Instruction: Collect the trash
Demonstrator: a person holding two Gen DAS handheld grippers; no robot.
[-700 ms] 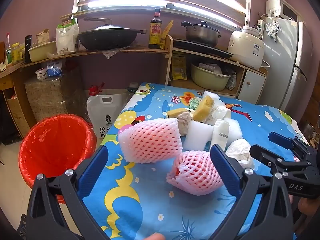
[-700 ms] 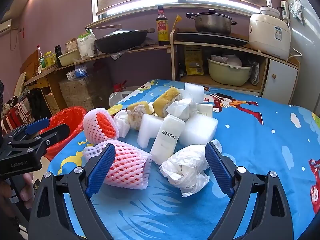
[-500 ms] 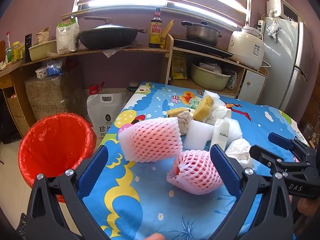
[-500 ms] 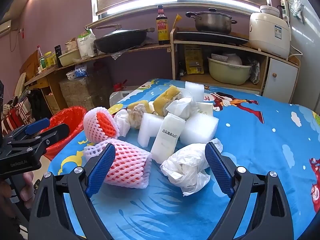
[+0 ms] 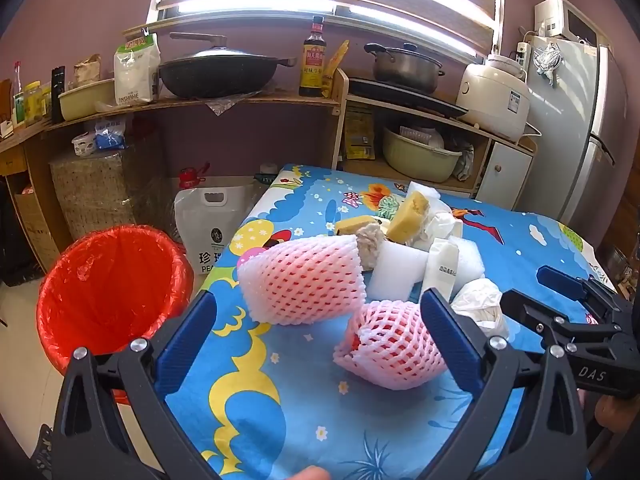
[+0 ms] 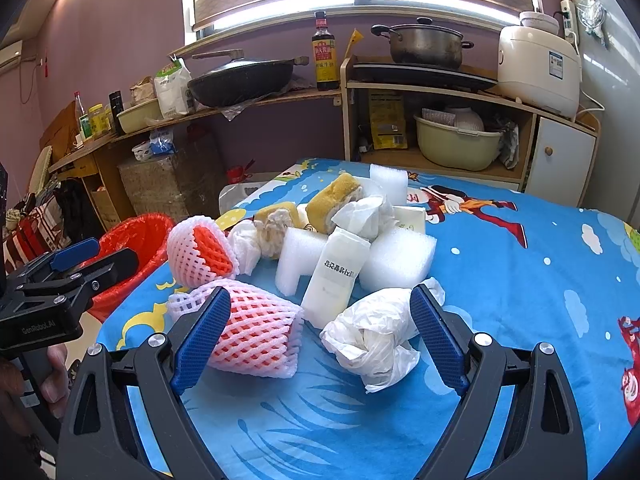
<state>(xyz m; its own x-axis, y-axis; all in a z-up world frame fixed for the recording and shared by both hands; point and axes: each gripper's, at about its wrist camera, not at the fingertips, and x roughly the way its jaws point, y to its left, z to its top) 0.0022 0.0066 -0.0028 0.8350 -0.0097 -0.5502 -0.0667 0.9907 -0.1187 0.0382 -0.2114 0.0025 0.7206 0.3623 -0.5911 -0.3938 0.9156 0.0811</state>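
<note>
Hovering above the table (image 5: 256, 392), left tool (image 5: 316, 340) and right tool (image 6: 316, 332) are both released, nothing gripped; foam nets (image 5: 300, 280) and crumpled bag (image 6: 372, 336) lie ahead.

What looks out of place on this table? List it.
A heap of trash sits on the blue cartoon tablecloth: two pink foam fruit nets, white foam blocks, a crumpled plastic bag, yellow sponges. The red-lined bin stands beside the table.
</note>
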